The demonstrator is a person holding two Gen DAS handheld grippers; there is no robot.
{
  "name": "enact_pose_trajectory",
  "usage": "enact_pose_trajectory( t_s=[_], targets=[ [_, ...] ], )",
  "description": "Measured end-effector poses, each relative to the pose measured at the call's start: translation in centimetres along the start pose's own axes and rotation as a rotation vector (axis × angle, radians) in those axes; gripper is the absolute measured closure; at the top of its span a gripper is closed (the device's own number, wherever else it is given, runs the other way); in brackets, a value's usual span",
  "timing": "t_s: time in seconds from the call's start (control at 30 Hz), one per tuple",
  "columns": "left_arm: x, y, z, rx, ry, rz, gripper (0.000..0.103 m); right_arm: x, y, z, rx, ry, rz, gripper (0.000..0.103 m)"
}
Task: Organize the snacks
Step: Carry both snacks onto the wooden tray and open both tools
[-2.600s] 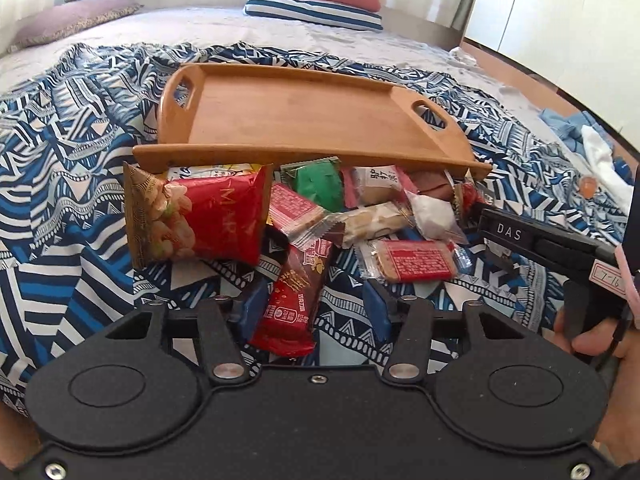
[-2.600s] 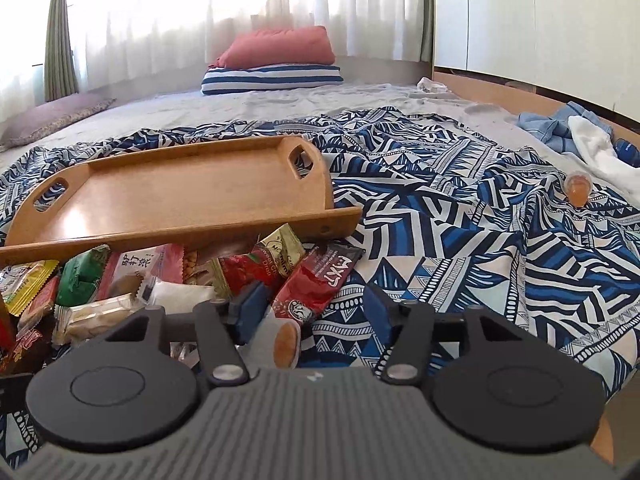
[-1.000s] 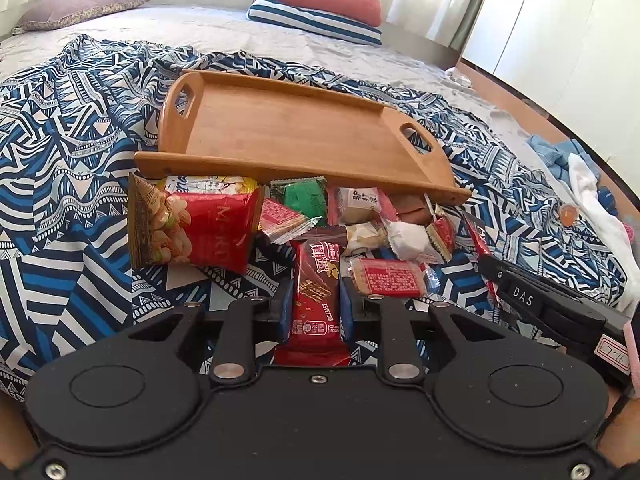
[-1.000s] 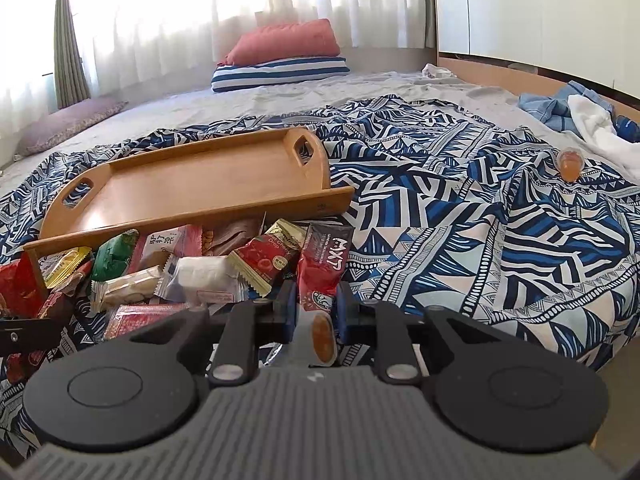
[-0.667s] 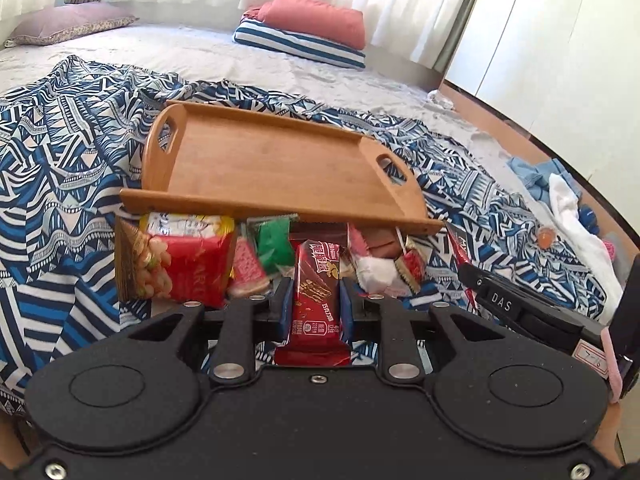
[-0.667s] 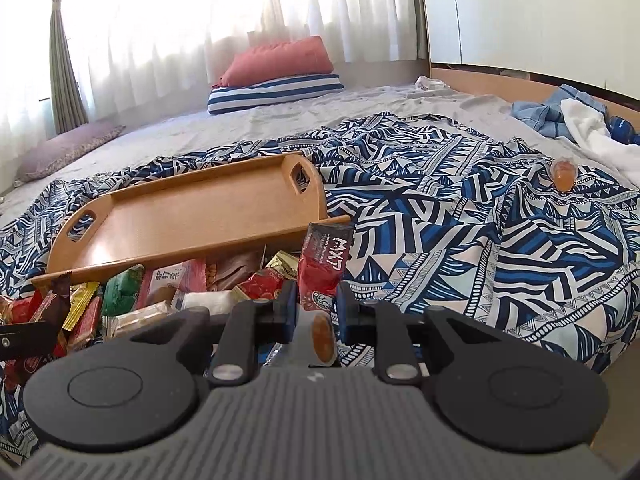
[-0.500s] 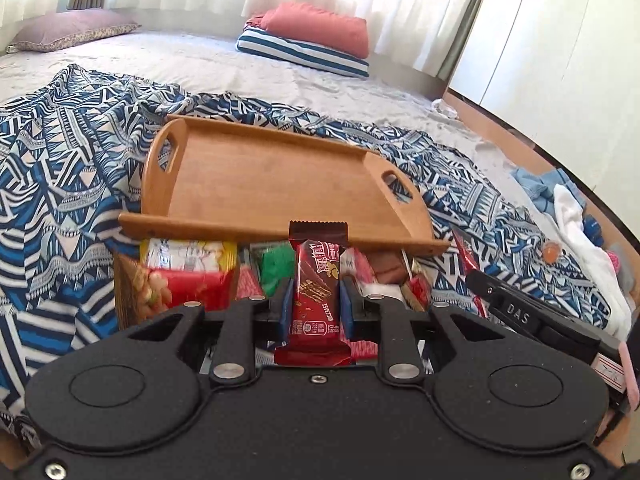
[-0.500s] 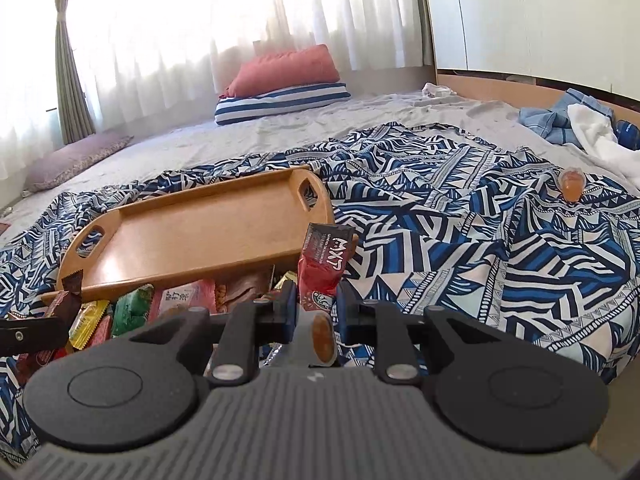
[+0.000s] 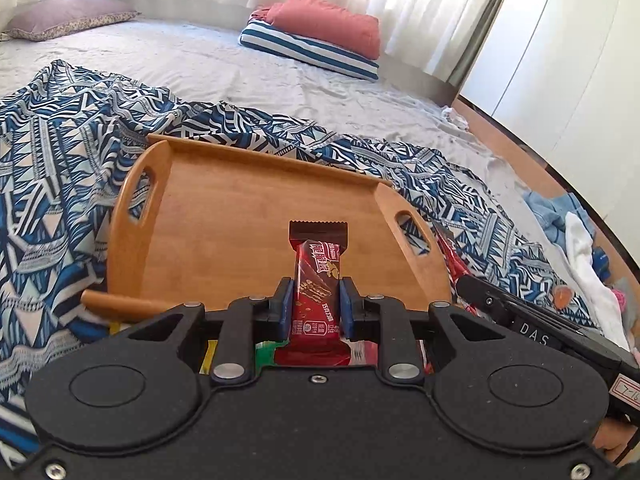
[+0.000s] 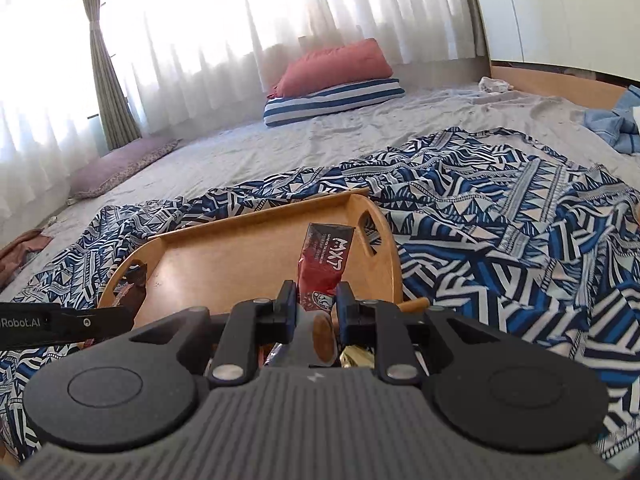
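Note:
My left gripper [image 9: 315, 305] is shut on a red wafer bar [image 9: 317, 276] and holds it upright over the near edge of the bare wooden tray [image 9: 224, 216]. In the right wrist view my right gripper [image 10: 316, 301] is shut on a dark red snack packet [image 10: 326, 264], also raised above the tray's [image 10: 224, 268] near right part. The other gripper shows as a black bar at the right of the left view [image 9: 532, 332] and at the left of the right view [image 10: 60, 322]. The snack pile is mostly hidden under both grippers; a few wrappers [image 9: 266, 354] peek out.
The tray lies on a blue and white patterned blanket [image 10: 500, 232] over a grey bed. Striped and red pillows [image 9: 320, 40] sit at the far end, a purple pillow [image 9: 64, 18] far left. Loose clothes [image 9: 580, 248] and a small orange item [image 9: 563, 295] lie at the right.
Both grippers have lifted with their snacks and moved forward from the pile to over the tray's near edge. The pile has slipped beneath the view.

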State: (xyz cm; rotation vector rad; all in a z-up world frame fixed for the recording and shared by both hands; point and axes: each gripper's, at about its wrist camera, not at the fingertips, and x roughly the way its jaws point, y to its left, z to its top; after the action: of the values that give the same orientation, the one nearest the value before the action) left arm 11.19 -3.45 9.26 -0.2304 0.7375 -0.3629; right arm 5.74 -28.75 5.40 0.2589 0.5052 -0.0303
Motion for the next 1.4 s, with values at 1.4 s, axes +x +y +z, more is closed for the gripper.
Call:
enact_pose_trajectory(
  t_s=[1.4],
  targets=[
    [15.1,-0.5,3.2,-0.024,0.113,0.143,0.08,14.1,-0.2,1.9,-0.105,0.182,0.023,0.078]
  ],
)
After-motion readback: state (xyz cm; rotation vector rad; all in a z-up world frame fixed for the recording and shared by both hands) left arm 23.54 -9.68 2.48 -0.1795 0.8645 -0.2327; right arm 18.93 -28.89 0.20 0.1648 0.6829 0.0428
